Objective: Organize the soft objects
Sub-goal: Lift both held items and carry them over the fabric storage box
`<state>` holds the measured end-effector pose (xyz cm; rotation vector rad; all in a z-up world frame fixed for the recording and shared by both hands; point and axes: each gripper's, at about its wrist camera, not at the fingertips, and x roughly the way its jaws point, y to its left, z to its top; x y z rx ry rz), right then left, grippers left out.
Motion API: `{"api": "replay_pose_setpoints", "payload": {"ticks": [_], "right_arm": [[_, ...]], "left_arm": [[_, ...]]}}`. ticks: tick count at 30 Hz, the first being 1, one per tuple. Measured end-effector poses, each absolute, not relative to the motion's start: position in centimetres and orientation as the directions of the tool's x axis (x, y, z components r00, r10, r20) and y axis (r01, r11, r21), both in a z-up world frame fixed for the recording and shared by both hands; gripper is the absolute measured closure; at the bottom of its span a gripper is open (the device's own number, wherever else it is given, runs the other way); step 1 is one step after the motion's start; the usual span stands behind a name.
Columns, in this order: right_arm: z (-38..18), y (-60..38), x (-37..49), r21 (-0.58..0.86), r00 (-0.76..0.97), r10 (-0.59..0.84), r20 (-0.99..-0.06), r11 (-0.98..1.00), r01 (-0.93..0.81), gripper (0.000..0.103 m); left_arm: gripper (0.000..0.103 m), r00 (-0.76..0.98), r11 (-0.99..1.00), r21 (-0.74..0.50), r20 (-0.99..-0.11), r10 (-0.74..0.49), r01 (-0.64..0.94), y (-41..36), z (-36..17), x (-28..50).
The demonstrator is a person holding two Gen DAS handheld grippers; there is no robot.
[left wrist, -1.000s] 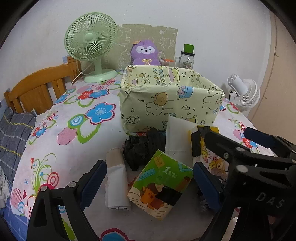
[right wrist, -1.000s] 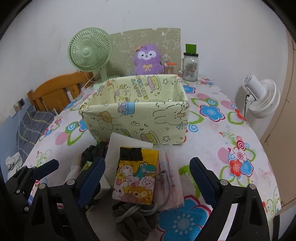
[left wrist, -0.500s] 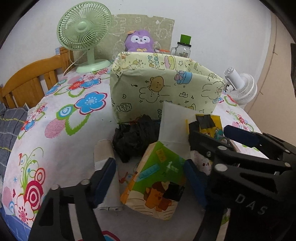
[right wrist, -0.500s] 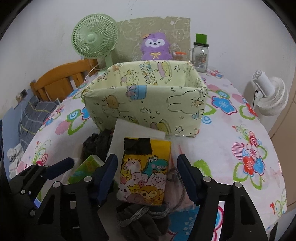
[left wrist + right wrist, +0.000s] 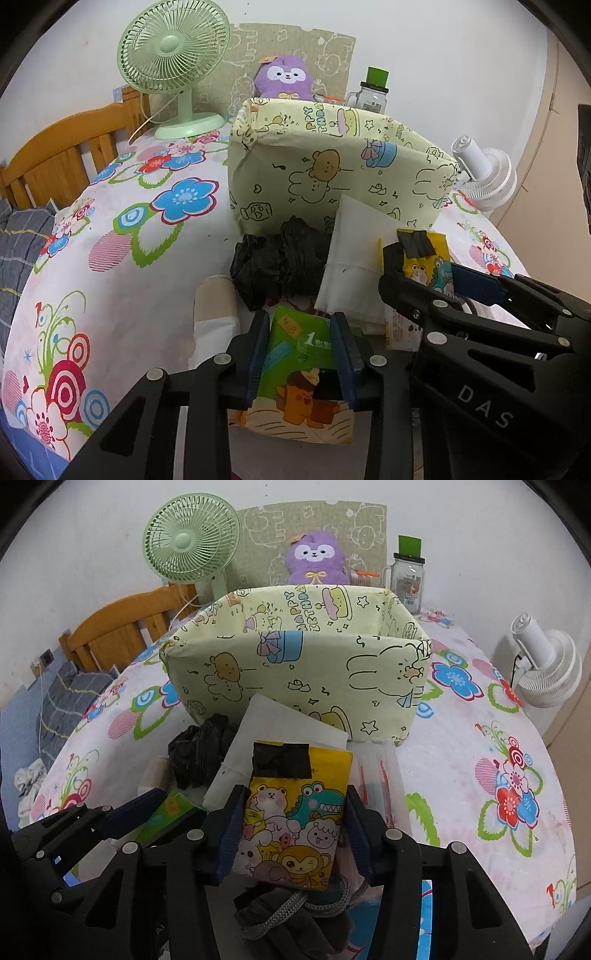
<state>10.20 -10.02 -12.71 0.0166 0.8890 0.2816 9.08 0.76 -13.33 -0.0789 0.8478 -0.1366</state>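
My left gripper [image 5: 301, 354] is shut on a green cartoon tissue pack [image 5: 299, 373] lying on the table. My right gripper [image 5: 293, 830] is shut on a yellow cartoon tissue pack [image 5: 295, 812] with black tape at its top; it also shows in the left wrist view [image 5: 424, 258]. A pale yellow fabric box [image 5: 314, 664] stands open just behind them. A black crumpled bag [image 5: 280, 262], a white pad [image 5: 354, 266] and a rolled beige cloth [image 5: 216, 314] lie between the packs and the box. A grey knitted item [image 5: 288, 915] lies under the right gripper.
A green desk fan [image 5: 173, 62], a purple plush toy [image 5: 317, 557] and a glass jar with a green lid [image 5: 408, 579] stand at the back. A white fan [image 5: 546, 664] stands off the right edge. A wooden chair back [image 5: 62, 151] is at the left.
Both grippers moved forward and down and closed: the left on the green pack, the right on the yellow pack.
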Motion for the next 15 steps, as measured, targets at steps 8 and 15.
{"api": "replay_pose_setpoints", "payload": {"ticks": [8, 15], "right_arm": [[-12.3, -10.3, 9.9, 0.138, 0.605, 0.255, -0.754, 0.963, -0.233, 0.049], [-12.0, -10.6, 9.4, 0.142, 0.613, 0.258, -0.747, 0.962, -0.233, 0.049]], "left_arm": [[0.033, 0.657, 0.990, -0.104, -0.741, -0.139, 0.092, 0.5, -13.2, 8.6], [0.028, 0.677, 0.991, -0.082, -0.724, -0.134, 0.109, -0.2, -12.7, 8.0]]}}
